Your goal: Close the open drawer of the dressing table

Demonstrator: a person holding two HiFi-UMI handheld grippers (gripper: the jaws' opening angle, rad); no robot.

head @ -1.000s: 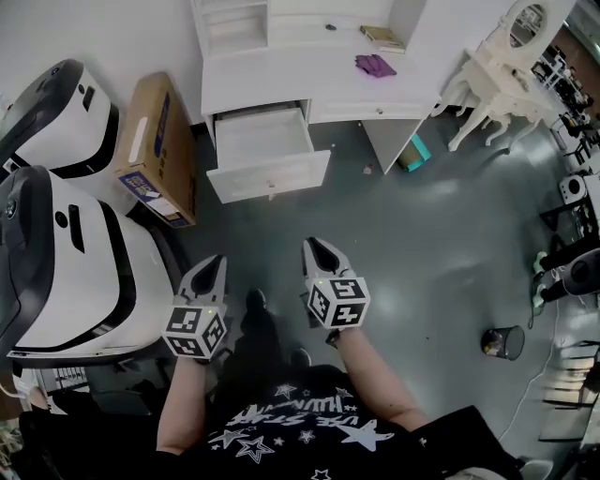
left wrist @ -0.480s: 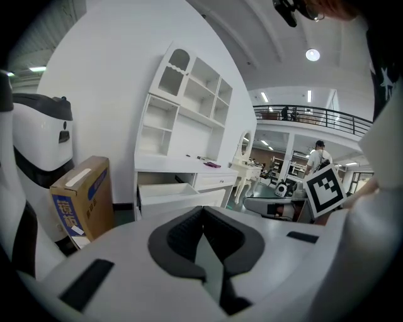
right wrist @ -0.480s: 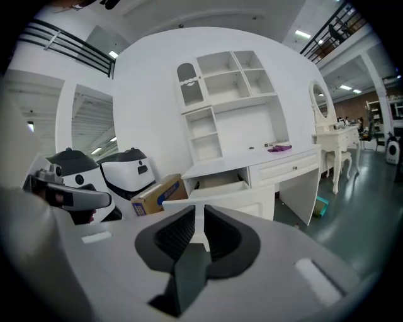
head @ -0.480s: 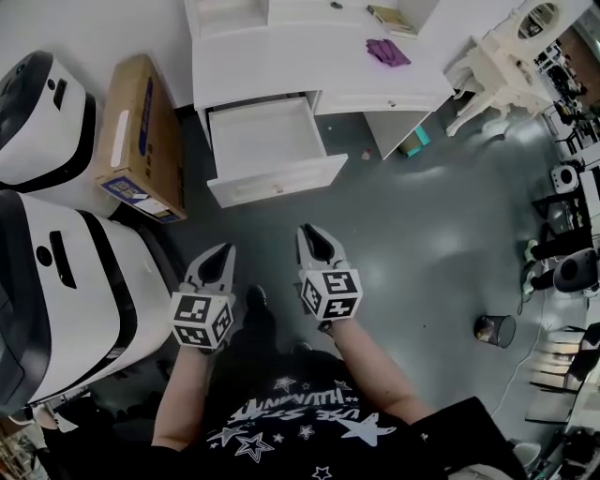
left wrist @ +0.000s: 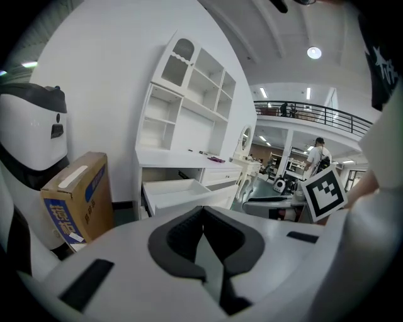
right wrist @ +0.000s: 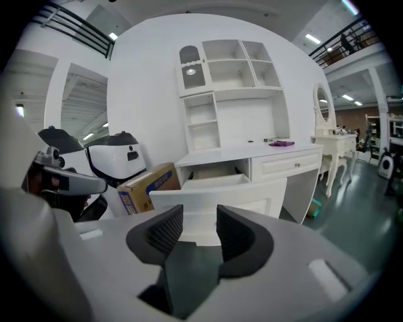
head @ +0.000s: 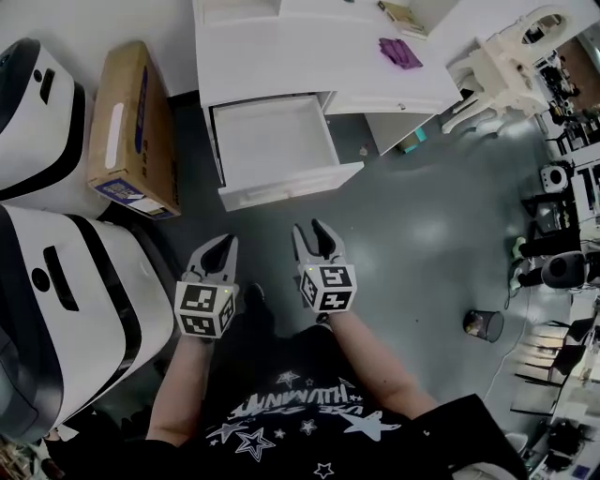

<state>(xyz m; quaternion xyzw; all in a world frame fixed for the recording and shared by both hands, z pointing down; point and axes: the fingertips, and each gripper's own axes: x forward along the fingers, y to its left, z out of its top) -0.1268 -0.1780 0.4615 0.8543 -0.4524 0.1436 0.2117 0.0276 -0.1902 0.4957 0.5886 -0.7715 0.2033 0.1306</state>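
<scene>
The white dressing table [head: 375, 89] stands at the top of the head view, its left drawer [head: 272, 141] pulled out and empty, with the drawer front [head: 291, 185] facing me. Both grippers hover over the grey floor short of that front, touching nothing. My left gripper [head: 221, 247] is shut and empty; in the left gripper view [left wrist: 203, 212] its pads meet, and the drawer [left wrist: 179, 192] lies ahead. My right gripper [head: 312, 232] is opening with nothing between its jaws; in the right gripper view [right wrist: 200, 229] the drawer front [right wrist: 217, 202] shows straight ahead through the gap.
A cardboard box [head: 131, 127] leans left of the drawer, beside two large white machines [head: 56, 300]. A purple cloth [head: 398, 52] and a book [head: 405, 15] lie on the tabletop. An ornate white table [head: 497, 66] stands at the right, a small bin [head: 483, 325] on the floor.
Both grippers have moved forward toward the open drawer, which now sits closer in view. The right gripper's jaws, closed before, have spread apart. The left stays shut.
</scene>
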